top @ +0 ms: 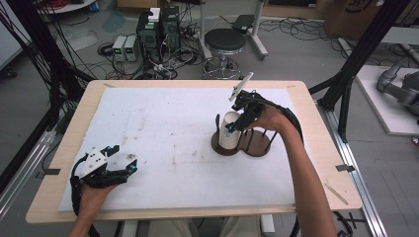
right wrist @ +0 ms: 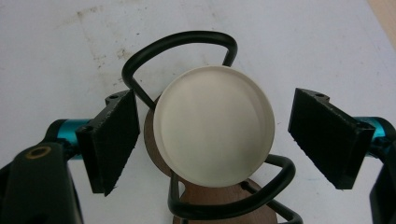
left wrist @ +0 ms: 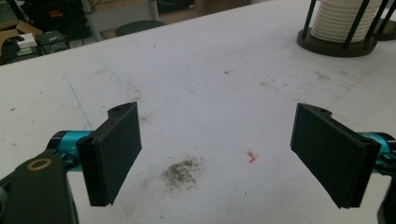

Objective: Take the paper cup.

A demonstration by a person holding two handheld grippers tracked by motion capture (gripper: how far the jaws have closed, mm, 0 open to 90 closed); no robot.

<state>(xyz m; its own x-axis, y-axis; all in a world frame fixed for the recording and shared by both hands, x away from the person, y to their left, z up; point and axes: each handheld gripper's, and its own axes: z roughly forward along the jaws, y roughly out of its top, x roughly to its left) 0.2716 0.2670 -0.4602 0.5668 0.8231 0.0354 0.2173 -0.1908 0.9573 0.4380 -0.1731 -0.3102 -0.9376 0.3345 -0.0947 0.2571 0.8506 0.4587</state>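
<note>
Right gripper (right wrist: 214, 140) hangs above the stack of round white plastic coasters (right wrist: 214, 131), jaws spread wide at 3 and 9 o'clock of its top disc, touching nothing. The stack sits in a dark brown wooden holder with black wire loops (top: 257, 143), right of table centre. Left gripper (left wrist: 217, 154) rests released, jaws apart, over the stained white foam mat (left wrist: 196, 84) at 7 o'clock.
</note>
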